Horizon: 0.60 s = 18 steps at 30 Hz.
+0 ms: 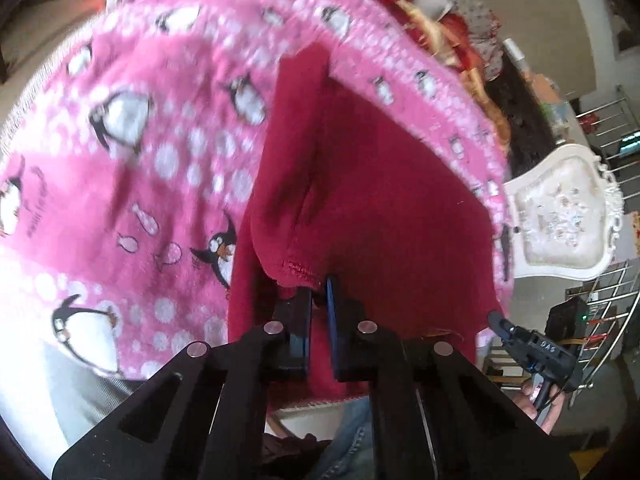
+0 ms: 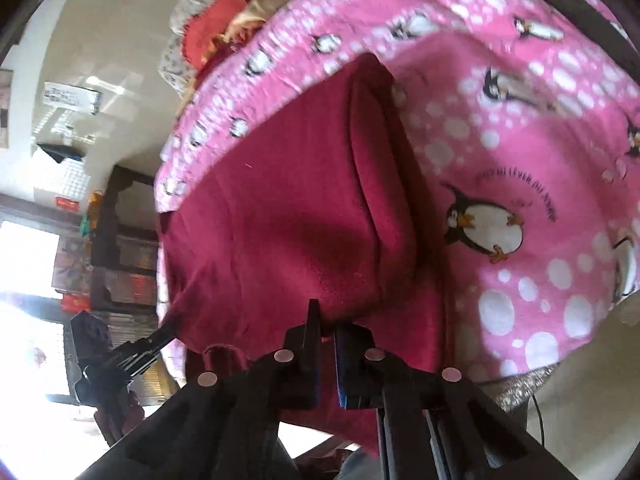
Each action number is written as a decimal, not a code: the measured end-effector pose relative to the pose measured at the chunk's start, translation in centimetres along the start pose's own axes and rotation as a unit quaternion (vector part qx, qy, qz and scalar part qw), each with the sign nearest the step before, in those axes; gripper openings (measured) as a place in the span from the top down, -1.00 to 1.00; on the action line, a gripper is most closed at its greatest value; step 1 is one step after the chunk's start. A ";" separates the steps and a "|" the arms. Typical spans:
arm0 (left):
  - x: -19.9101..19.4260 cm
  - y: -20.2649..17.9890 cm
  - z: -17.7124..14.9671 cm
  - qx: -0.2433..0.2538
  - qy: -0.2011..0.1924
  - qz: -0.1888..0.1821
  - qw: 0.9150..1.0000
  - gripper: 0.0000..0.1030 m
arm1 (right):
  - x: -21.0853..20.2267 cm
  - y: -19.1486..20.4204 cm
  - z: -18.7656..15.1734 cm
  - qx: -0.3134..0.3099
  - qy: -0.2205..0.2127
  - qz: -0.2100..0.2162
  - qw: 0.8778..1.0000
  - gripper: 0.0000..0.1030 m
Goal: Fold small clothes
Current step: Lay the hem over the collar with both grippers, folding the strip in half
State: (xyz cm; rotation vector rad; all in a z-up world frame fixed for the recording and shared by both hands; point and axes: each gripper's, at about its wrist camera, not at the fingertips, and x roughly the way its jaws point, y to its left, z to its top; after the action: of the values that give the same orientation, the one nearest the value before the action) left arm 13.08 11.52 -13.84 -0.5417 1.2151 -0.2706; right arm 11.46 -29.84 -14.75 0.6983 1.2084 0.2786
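Note:
A dark red small garment point(image 1: 380, 208) hangs lifted over a pink penguin-print blanket point(image 1: 160, 140). My left gripper point(image 1: 319, 290) is shut on a hemmed corner of the garment. My right gripper point(image 2: 326, 322) is shut on another corner of the same garment point(image 2: 300, 208). In the left wrist view the right gripper point(image 1: 500, 322) shows at the lower right, gripping the garment's edge. In the right wrist view the left gripper point(image 2: 160, 334) shows at the lower left, holding the stretched corner. The blanket point(image 2: 520, 200) lies behind the cloth.
A pile of red and floral clothes point(image 1: 448, 28) lies beyond the blanket's far edge. A white ornate chair back point(image 1: 560, 216) and a metal railing point(image 1: 608, 320) stand to the right. Dark shelving point(image 2: 120, 256) stands at the left in the right wrist view.

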 end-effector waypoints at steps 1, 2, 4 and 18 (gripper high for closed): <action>-0.9 -0.2 -0.2 0.004 -0.001 -0.003 1.000 0.89 | -0.6 0.3 -0.1 -0.003 -0.002 -0.001 1.000 0.90; -1.8 -0.1 -0.5 0.008 -0.005 -0.007 1.000 0.89 | -1.4 0.7 -0.3 -0.012 -0.005 -0.002 1.000 0.90; -2.5 0.2 -1.4 0.014 -0.003 -0.005 1.000 0.89 | -3.0 1.5 -1.1 -0.026 -0.012 -0.001 1.000 0.91; 1.9 3.1 -6.2 0.065 0.053 0.047 0.995 0.89 | -0.2 0.5 -5.5 -0.071 0.030 -0.108 0.991 0.91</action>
State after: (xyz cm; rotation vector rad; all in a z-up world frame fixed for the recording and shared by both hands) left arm 7.63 11.65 -18.51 -0.3597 1.3115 -0.3001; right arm 6.42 -27.71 -15.28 0.4337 1.2966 0.2045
